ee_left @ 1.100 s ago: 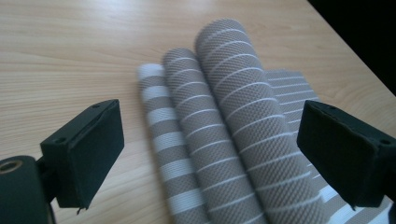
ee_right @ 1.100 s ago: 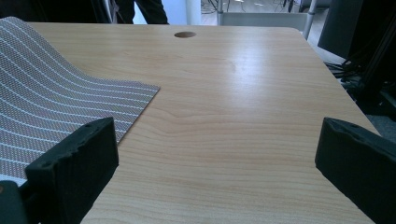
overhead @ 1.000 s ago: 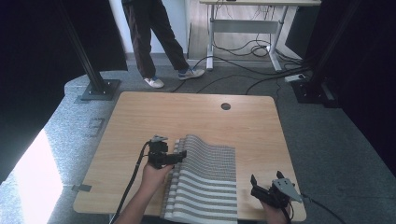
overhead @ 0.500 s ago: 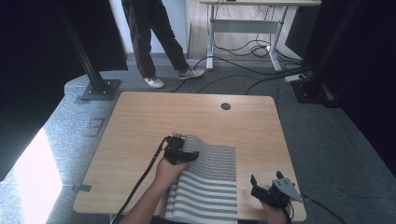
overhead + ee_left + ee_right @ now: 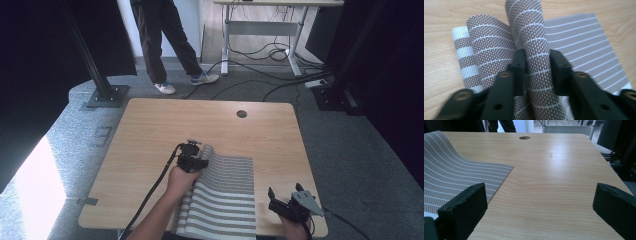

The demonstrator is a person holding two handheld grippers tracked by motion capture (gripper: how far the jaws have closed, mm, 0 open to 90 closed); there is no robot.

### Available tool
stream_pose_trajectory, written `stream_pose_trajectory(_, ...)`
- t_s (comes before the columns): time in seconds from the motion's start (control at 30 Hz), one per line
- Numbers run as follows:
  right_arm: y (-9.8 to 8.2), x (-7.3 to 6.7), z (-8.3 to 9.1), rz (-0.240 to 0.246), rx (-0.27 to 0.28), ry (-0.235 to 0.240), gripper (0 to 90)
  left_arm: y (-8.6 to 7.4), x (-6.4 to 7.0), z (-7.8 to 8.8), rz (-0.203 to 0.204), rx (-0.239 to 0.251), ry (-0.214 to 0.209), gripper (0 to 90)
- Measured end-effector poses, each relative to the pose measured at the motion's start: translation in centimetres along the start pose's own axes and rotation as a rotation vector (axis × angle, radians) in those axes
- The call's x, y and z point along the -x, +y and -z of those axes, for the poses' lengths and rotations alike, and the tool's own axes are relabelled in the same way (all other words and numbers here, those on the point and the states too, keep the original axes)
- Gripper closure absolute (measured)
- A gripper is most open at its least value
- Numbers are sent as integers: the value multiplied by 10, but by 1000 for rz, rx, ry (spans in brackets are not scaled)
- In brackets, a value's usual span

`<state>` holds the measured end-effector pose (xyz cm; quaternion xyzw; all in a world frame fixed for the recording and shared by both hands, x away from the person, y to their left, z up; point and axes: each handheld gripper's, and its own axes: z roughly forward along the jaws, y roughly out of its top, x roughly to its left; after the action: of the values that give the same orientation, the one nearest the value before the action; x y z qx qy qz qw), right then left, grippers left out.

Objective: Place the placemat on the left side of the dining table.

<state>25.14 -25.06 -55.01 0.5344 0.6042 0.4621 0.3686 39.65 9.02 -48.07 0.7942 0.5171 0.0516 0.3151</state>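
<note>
Left gripper view: left gripper [image 5: 537,67] jaws, having just been closing, clamp a raised fold of the striped mat [image 5: 584,40] lying on the table [image 5: 454,12]. Right gripper [image 5: 539,205] stands spread, grasping nothing.

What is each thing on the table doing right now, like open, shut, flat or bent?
Striped mat: mostly flat on the table, far left corner lifted and bunched into a fold.
Left gripper: jaws have just been closing, now pinched on the mat's raised fold.
Right gripper: jaws wide open, nothing between them, near the table's right front edge.
Table: bare wood apart from the mat, one round hole near the far edge.
</note>
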Motion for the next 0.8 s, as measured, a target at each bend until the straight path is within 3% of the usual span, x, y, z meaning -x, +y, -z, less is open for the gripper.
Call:
stream_pose_trajectory(0.1, 0, 0, 0, 0, -2, 1, 0, -2, 4, 7, -48, 32, -40, 842)
stream_pose_trajectory(0.4, 0, 0, 0, 1, -4, 0, 0, -1, 19, 42, -179, 97, -210, 863)
stream_pose_trajectory(0.5, 0, 0, 0, 1, -4, -1, 0, -1, 22, 56, -203, 104, -288, 864)
stream_pose_trajectory(0.53, 0, 0, 0, 2, -4, -1, 0, -1, 22, 61, -202, 109, -341, 865)
stream_pose_trajectory(0.67, 0, 0, 0, 1, -4, -1, 0, -1, 23, 81, -233, 118, -412, 867)
stream_pose_trajectory(0.8, 0, 0, 0, 5, -3, -2, 0, 1, 22, 103, -250, 142, -448, 868)
